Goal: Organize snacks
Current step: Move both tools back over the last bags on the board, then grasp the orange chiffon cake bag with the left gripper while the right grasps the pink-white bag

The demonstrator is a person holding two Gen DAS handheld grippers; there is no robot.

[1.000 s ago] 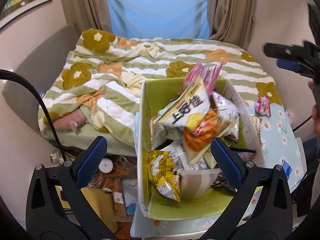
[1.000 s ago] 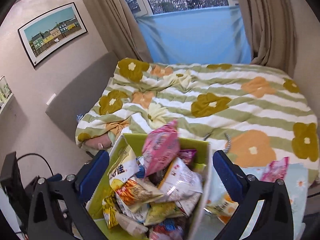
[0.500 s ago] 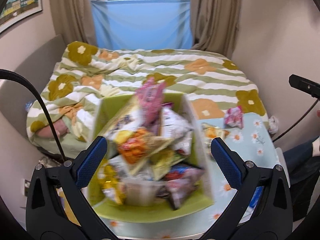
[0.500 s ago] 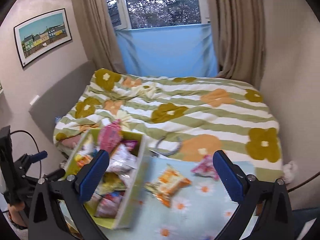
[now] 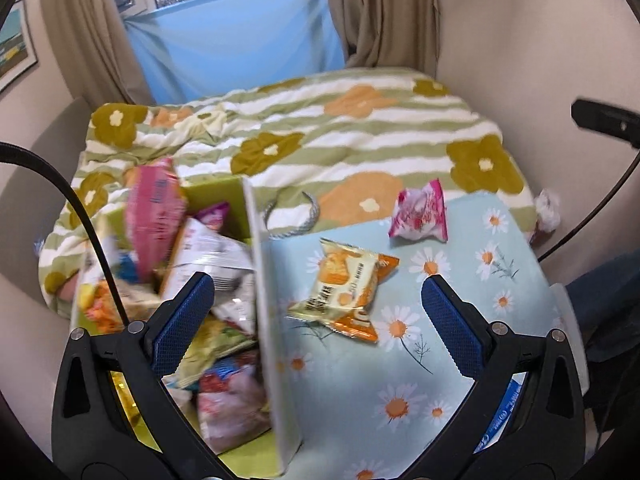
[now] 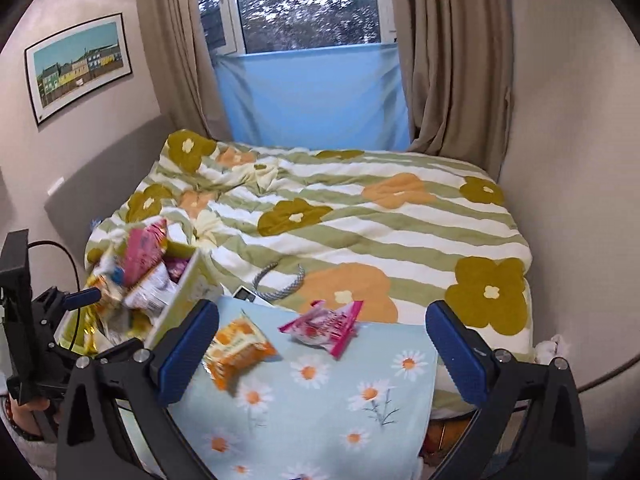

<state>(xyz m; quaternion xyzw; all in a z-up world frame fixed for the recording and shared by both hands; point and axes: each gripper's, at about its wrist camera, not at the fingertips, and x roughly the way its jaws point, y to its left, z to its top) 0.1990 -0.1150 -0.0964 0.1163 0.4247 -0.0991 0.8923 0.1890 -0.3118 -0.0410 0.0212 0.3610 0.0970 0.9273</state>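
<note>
snacks, framed picture right-view only

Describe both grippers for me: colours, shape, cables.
Both the left gripper and right gripper have black plastic frames with triangular cut-outs, silver screws, and two splayed fingers faced with textured blue pads. A black cable arcs past the left one. In the right view, the left one carries a black box.
</note>
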